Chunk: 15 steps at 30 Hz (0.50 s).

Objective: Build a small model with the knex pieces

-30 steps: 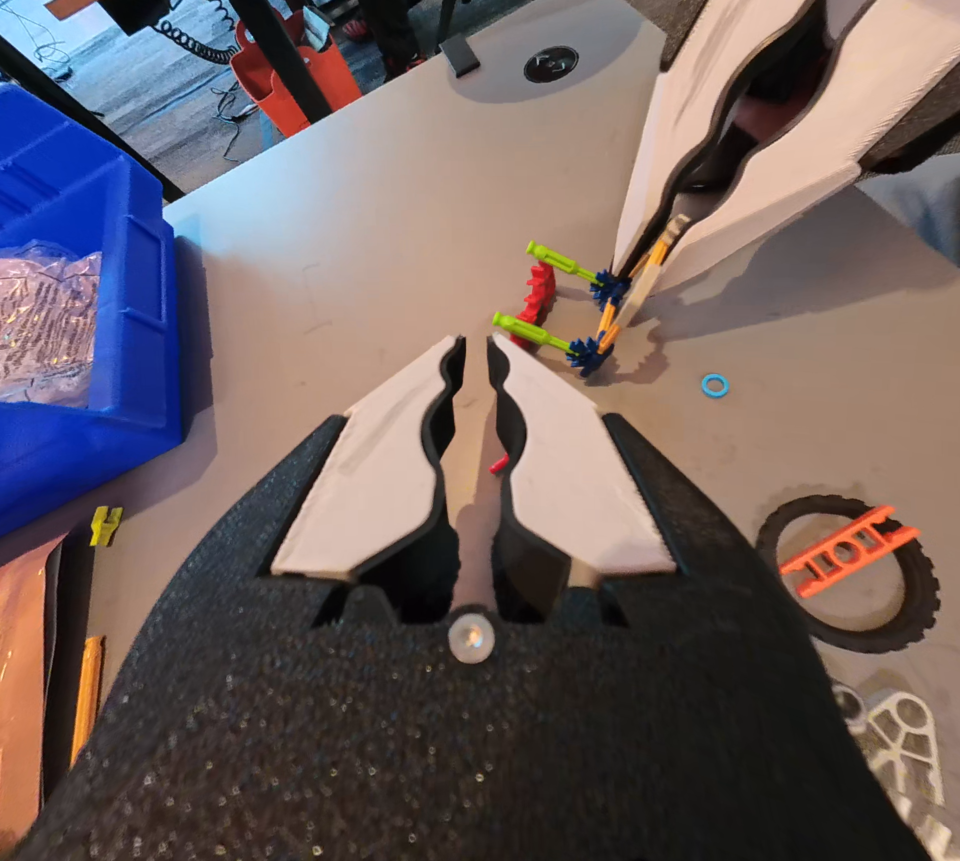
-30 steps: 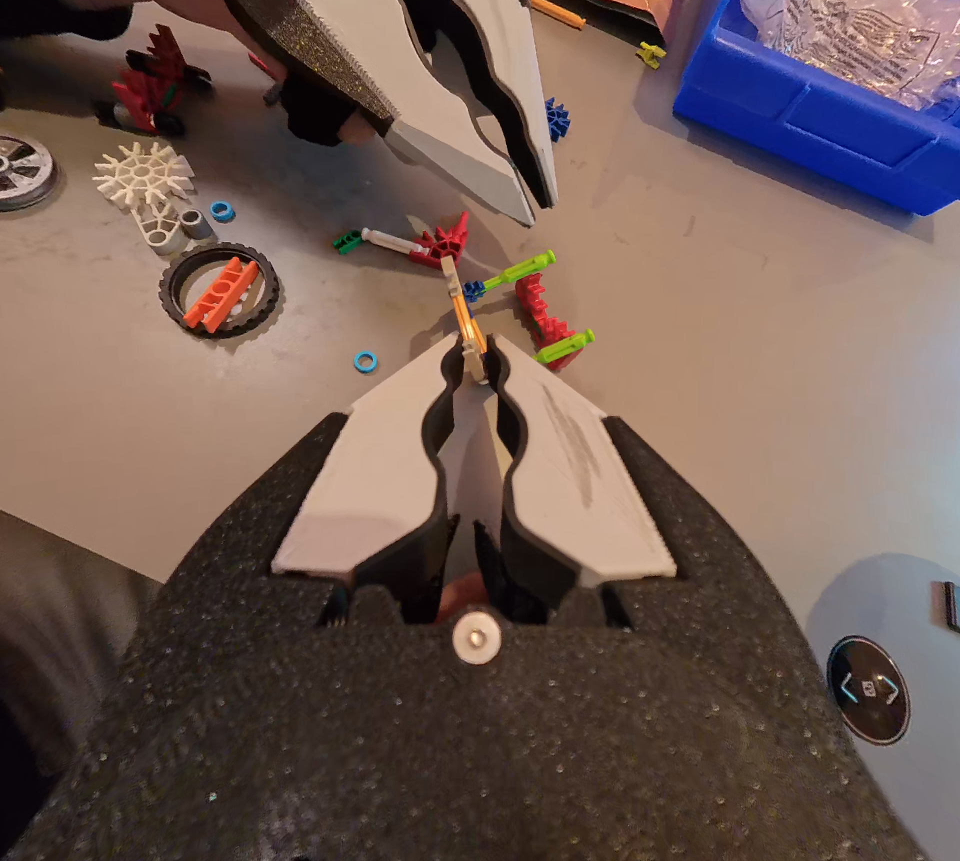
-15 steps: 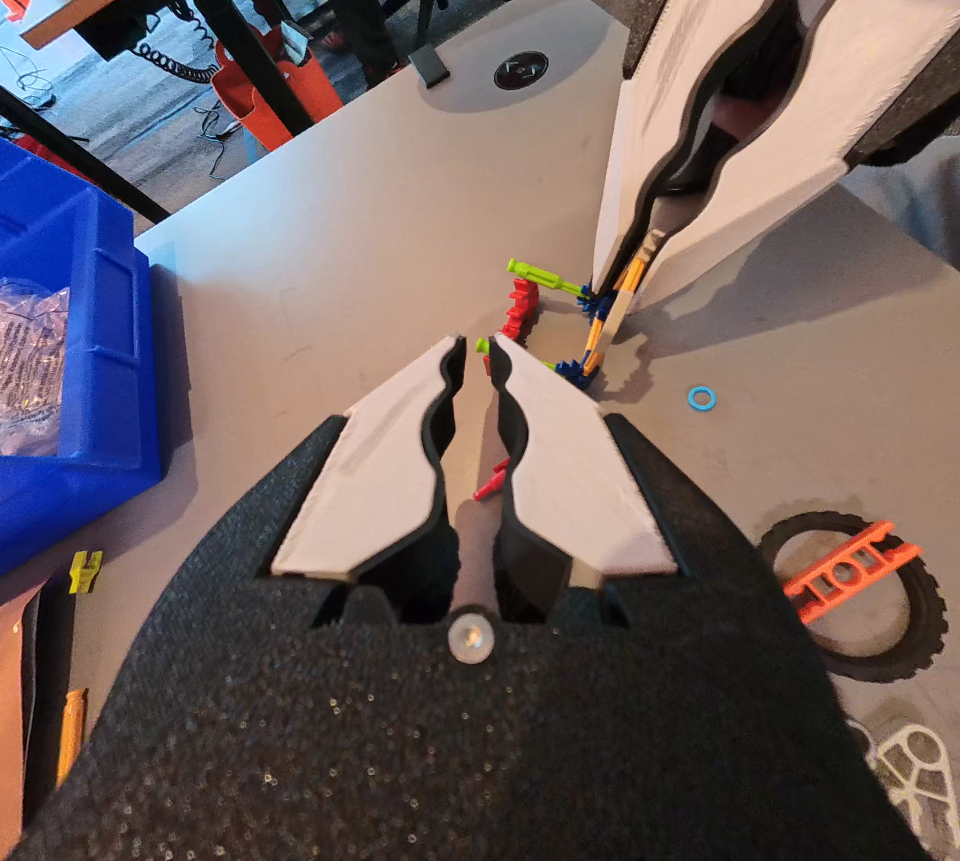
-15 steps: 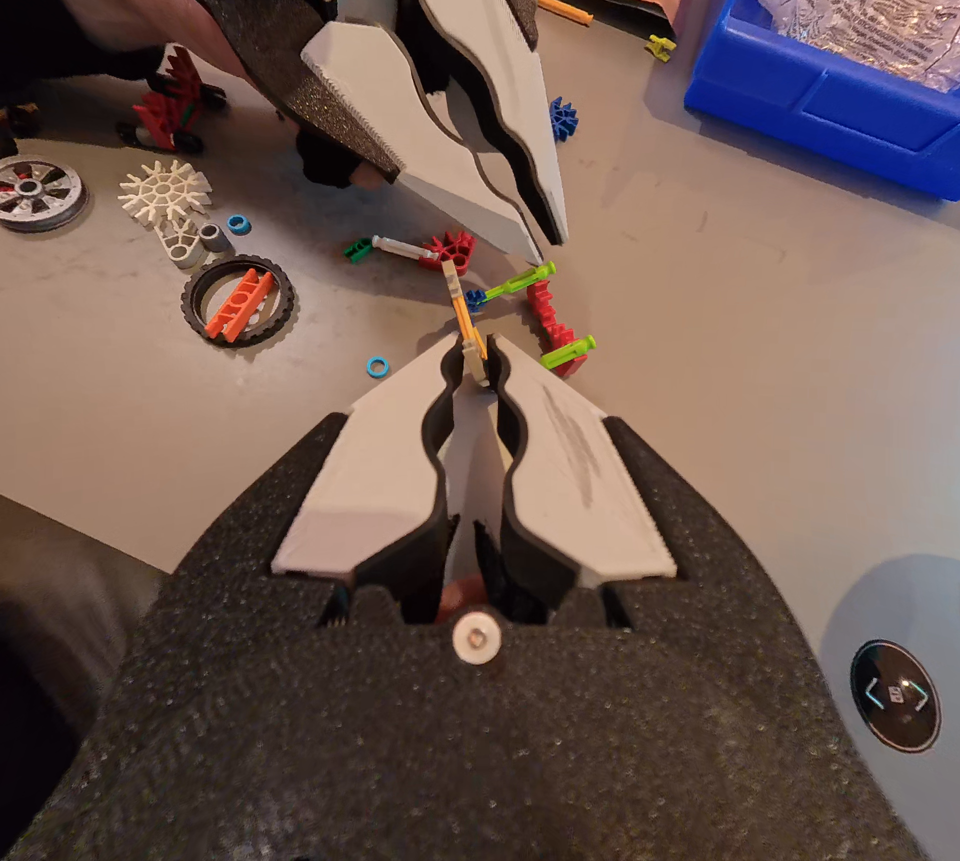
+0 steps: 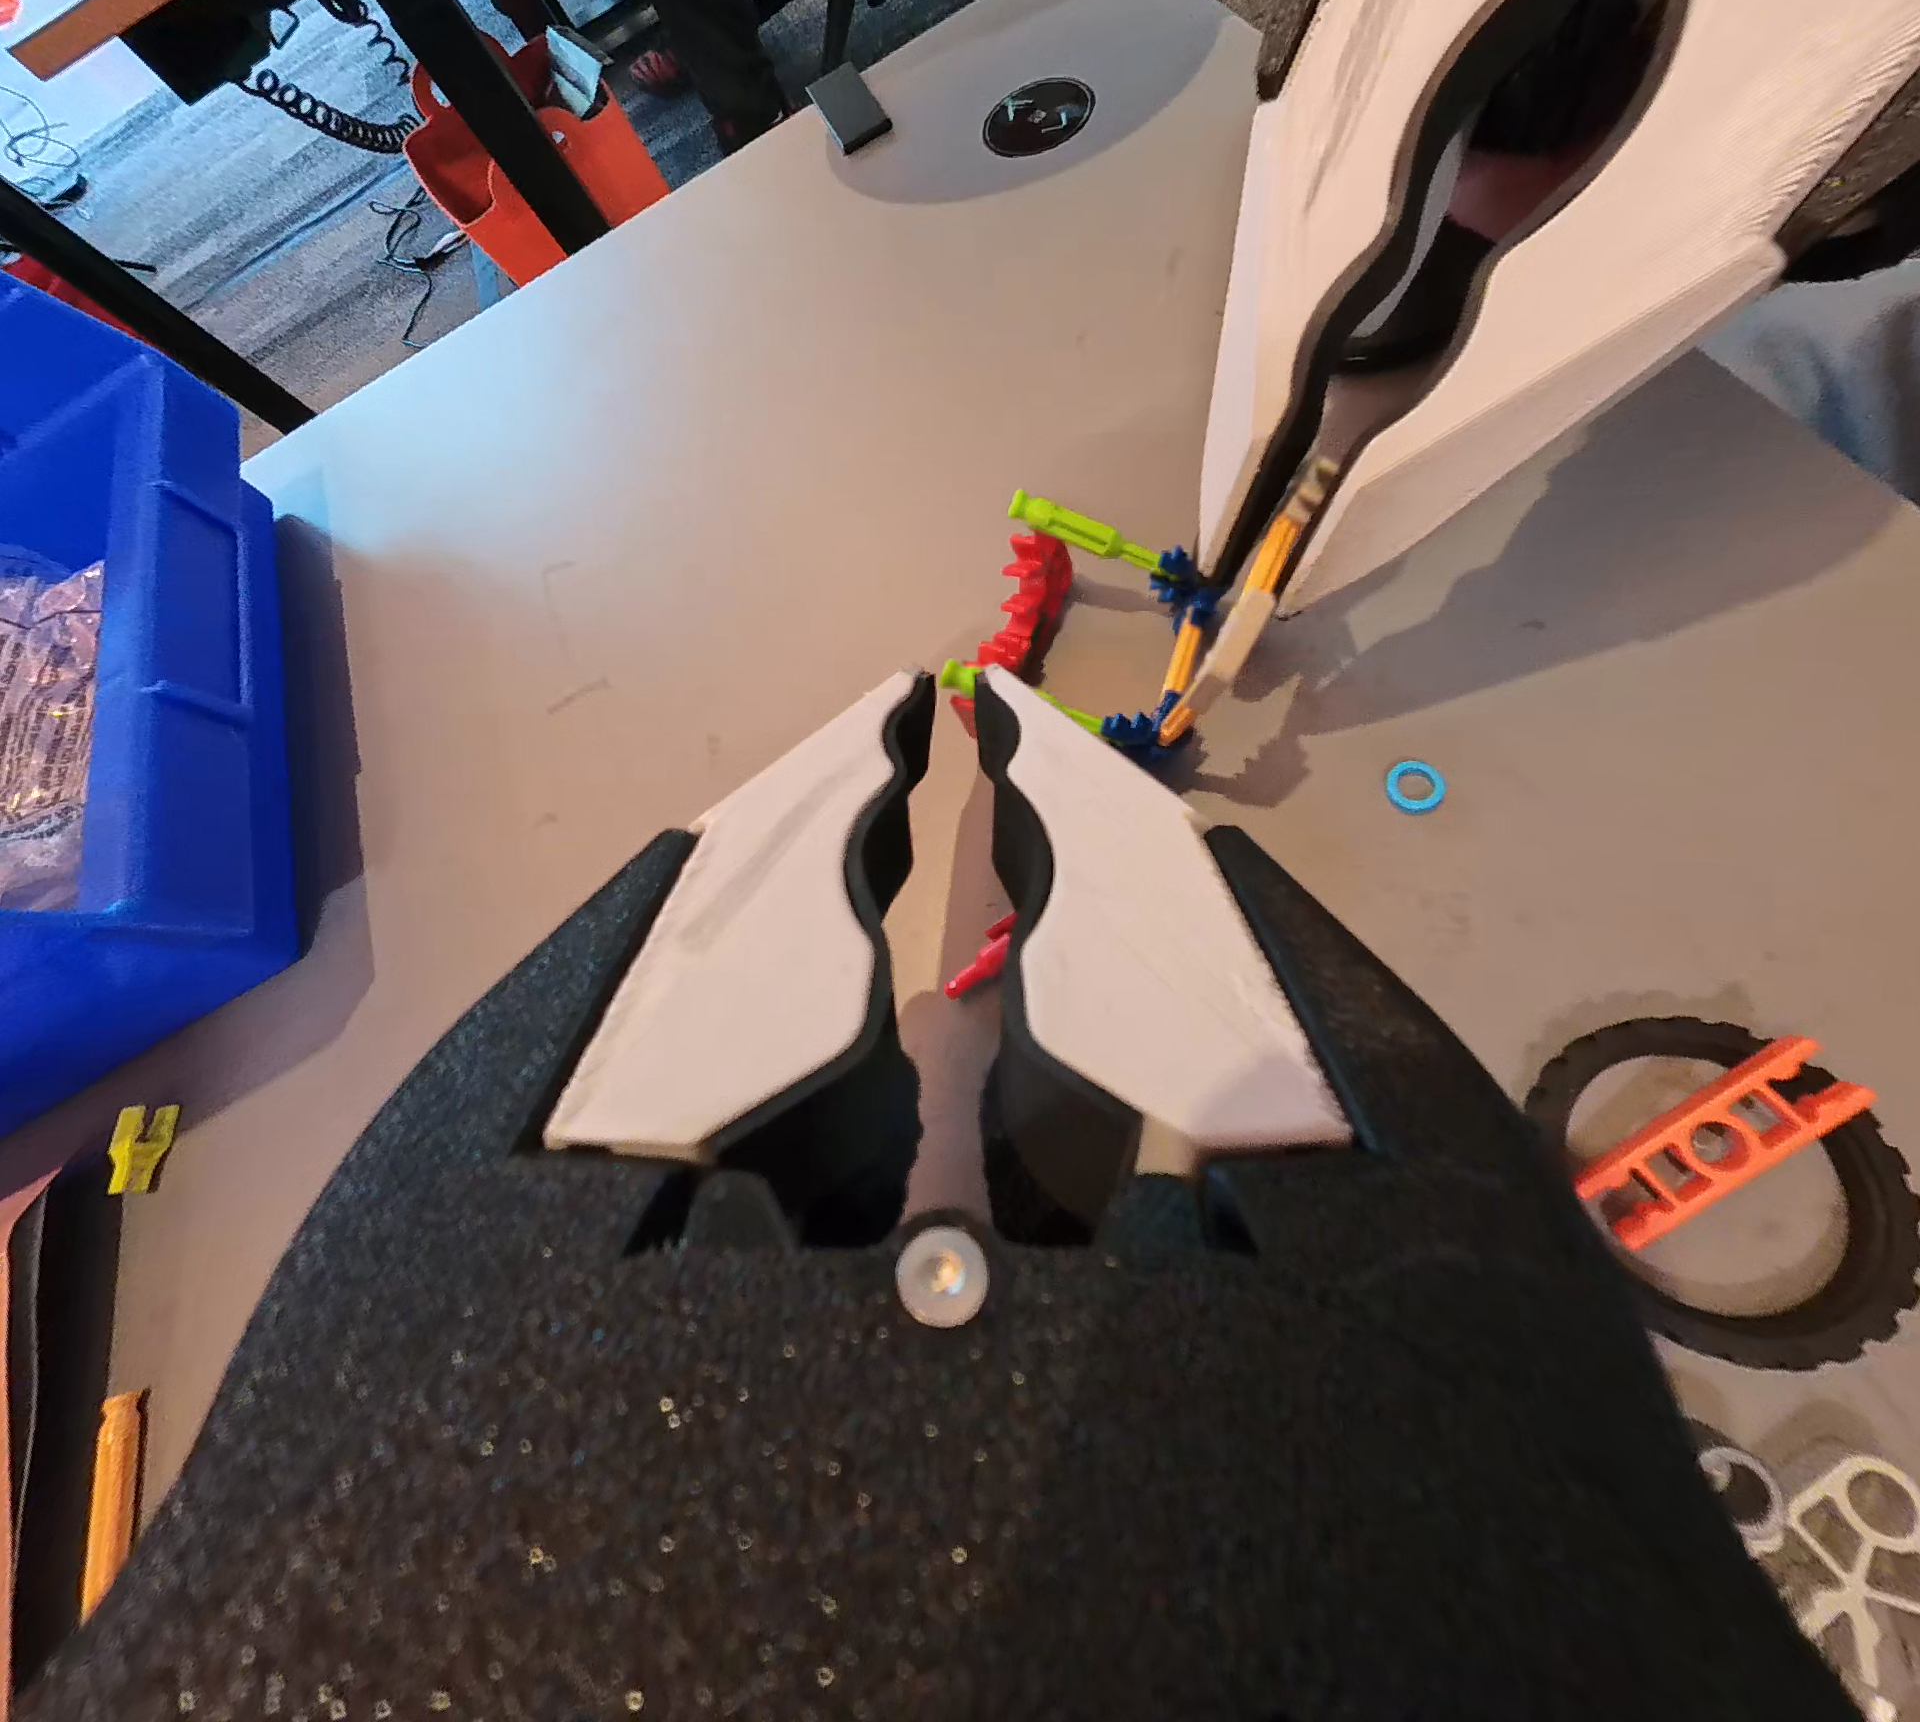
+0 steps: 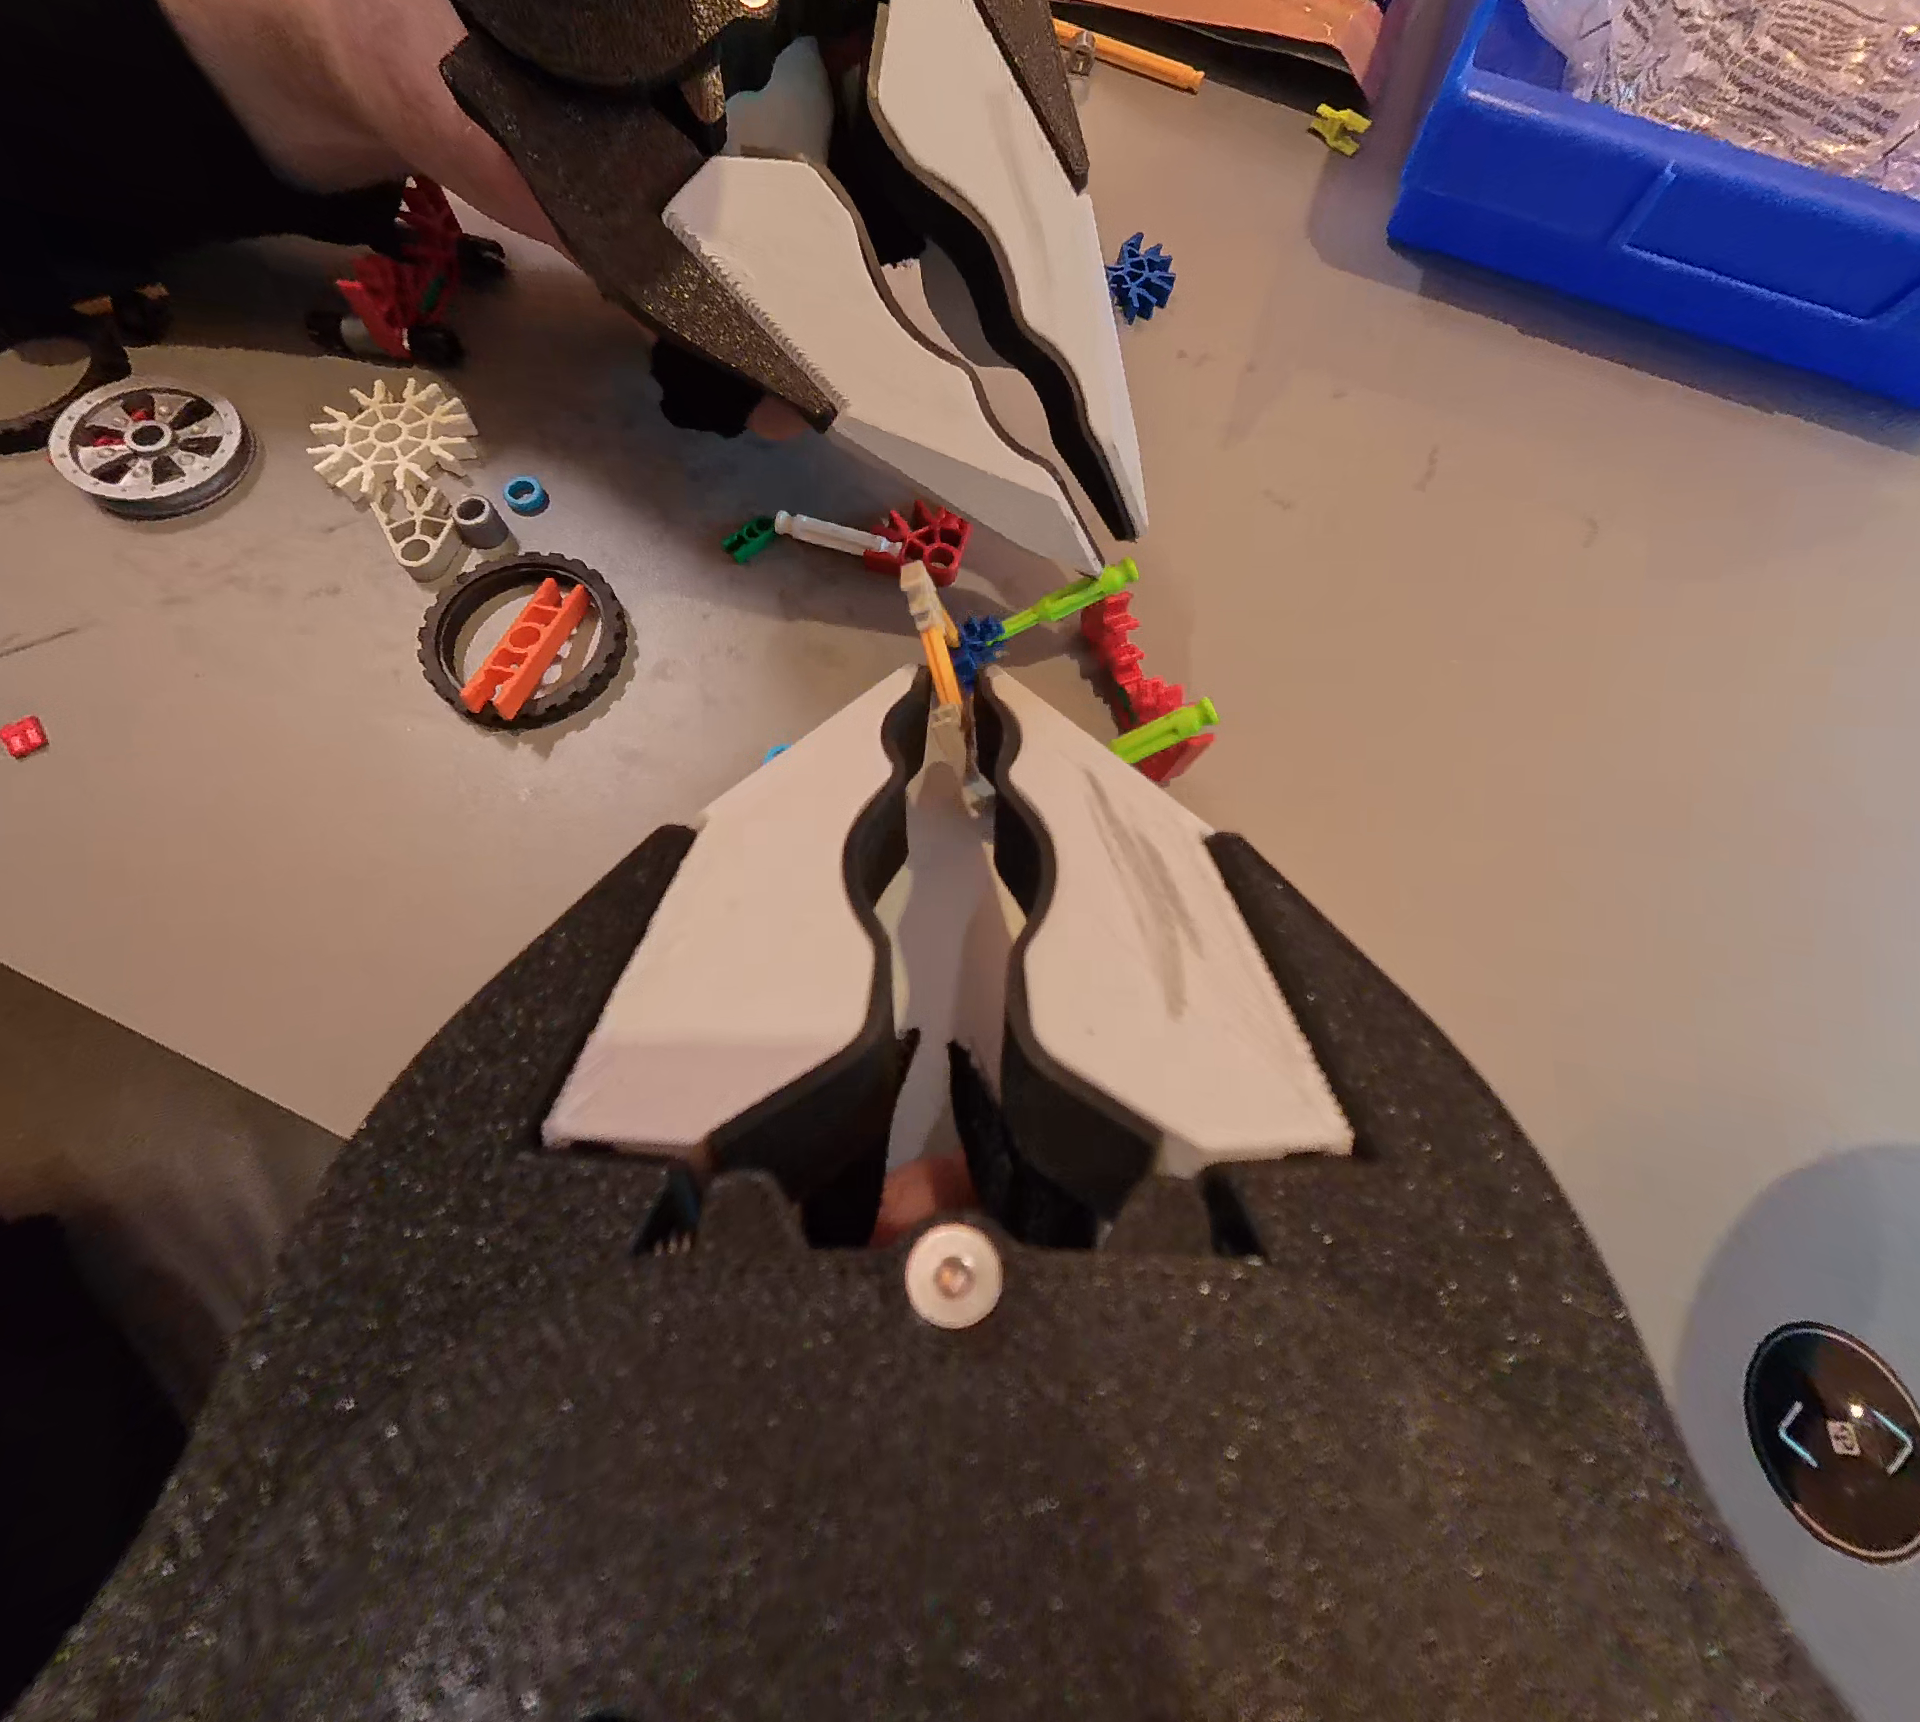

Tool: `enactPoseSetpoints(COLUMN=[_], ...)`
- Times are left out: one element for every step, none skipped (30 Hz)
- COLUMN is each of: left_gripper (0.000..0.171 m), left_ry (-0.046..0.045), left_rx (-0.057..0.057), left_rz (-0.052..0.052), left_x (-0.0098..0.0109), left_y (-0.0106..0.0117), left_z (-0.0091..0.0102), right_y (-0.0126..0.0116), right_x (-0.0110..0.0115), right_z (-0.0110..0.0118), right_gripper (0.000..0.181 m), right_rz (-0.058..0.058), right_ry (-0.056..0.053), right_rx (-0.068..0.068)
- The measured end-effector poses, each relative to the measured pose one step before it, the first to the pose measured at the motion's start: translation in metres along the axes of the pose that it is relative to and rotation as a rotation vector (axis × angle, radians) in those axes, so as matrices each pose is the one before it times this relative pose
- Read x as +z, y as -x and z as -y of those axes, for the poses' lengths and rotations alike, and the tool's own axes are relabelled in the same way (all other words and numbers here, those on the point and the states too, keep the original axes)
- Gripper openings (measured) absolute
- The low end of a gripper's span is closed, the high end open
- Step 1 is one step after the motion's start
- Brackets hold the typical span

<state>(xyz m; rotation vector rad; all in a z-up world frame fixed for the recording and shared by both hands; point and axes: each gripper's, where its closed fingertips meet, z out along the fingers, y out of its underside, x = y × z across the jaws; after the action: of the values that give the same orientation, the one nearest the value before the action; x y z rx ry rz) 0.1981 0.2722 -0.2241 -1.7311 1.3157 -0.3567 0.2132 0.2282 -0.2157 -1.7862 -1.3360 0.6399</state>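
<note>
Now, my right hand-held gripper (image 6: 951, 685): clenched on the orange rod (image 6: 935, 633), which plugs into a blue star piece (image 6: 977, 638) of the toy frame.
My left hand-held gripper (image 5: 951, 685): its jaws are a thin gap apart and grip nothing that I can see. Its tips sit right at the end of one green rod (image 6: 1060, 602) of the frame. I cannot tell if they touch it.
Toy frame: it lies on the counter (image 5: 727, 425) between my two grippers. It has two green rods, blue star pieces and a red toothed piece (image 5: 1034, 602).
Built so far: I judge the frame only partly made.
Loose bits: near the frame lie a blue ring (image 5: 1414, 786) and a black tyre (image 5: 1558, 1090) with an orange ladder piece (image 5: 1714, 1142) in it.
Only the right view shows: a spoked wheel (image 6: 151, 446), a white star piece (image 6: 393, 434) and a spare blue star (image 6: 1140, 278), all beyond the frame.
Only the left view shows: a small red bit (image 5: 982, 960) under my left jaws, on my side of the frame.
Both views: a blue bin (image 5: 156, 633) well apart from the frame.
</note>
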Motion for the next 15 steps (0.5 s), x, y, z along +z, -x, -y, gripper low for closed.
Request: enactPoseSetpoints(left_gripper=[0.005,0.004,0.004,0.004,0.004,0.004,0.004,0.004,0.004,0.005,0.005,0.005,0.005,0.005,0.005], left_ry=[0.00215,0.00194,0.00094,0.00062,0.00009,-0.00160,-0.00034,-0.00059,-0.00101,-0.00208,-0.00009,0.00013,-0.00283,-0.00482,-0.00389], left_rx=[0.0009,0.0011,0.0016,0.0014,0.0005,0.0012,0.0006,-0.0006,-0.0019,-0.0024,0.0014,0.0042,0.0004,-0.0040,-0.0051], left_rz=[0.0017,-0.0003,-0.0022,-0.0006,-0.0030,-0.0044,-0.0043,-0.0046,-0.0031,-0.0019,-0.0025,-0.0005,0.0008,-0.0018,-0.0015], left_x=[0.00036,0.00044,0.00062,0.00063,0.00077,0.00055,0.00043,0.00017,0.00001,-0.00011,-0.00041,-0.00068,-0.00075,-0.00060,-0.00021], left_y=[0.00026,-0.00005,-0.00011,0.00044,0.00031,0.00001,0.00013,0.00004,0.00004,-0.00017,-0.00037,0.00001,0.00041,0.00029,0.00025], left_z=[-0.00057,-0.00047,-0.00019,0.00024,0.00054,0.00072,0.00034,0.00005,-0.00024,-0.00023,-0.00024,-0.00004,0.00065,0.00075,0.00044], right_y=[0.00026,0.00004,0.00002,-0.00025,-0.00021,-0.00013,-0.00045,-0.00033,0.00011,0.00048,-0.00042,-0.00170,-0.00306,-0.00460,-0.00549], right_x=[0.00015,0.00022,0.00011,-0.00010,-0.00024,-0.00071,-0.00097,-0.00153,-0.00181,-0.00217,-0.00300,-0.00342,-0.00332,-0.00203,-0.00004], right_z=[0.00019,-0.00005,0.00028,0.00035,0.00023,0.00013,0.00044,0.00070,0.00081,0.00079,0.00077,0.00097,0.00051,-0.00132,-0.00351], right_gripper=[0.007,0.007,0.007,0.007,0.008,0.008,0.009,0.011,0.014,0.019,0.025,0.033,0.042,0.050,0.058], right_rz=[0.0003,0.0010,0.0015,0.0010,0.0023,0.0029,0.0013,0.0022,0.0068,0.0105,0.0078,0.0025,-0.0033,-0.0115,-0.0195], right_ry=[0.0006,0.0008,-0.0011,-0.0024,-0.0008,-0.0004,-0.0016,-0.0033,-0.0038,-0.0034,-0.0037,-0.0035,0.0007,0.0139,0.0257], right_rx=[-0.0014,0.0002,0.0015,0.0032,0.0026,-0.0001,-0.0017,-0.0020,-0.0022,-0.0062,-0.0149,-0.0232,-0.0265,-0.0314,-0.0418])
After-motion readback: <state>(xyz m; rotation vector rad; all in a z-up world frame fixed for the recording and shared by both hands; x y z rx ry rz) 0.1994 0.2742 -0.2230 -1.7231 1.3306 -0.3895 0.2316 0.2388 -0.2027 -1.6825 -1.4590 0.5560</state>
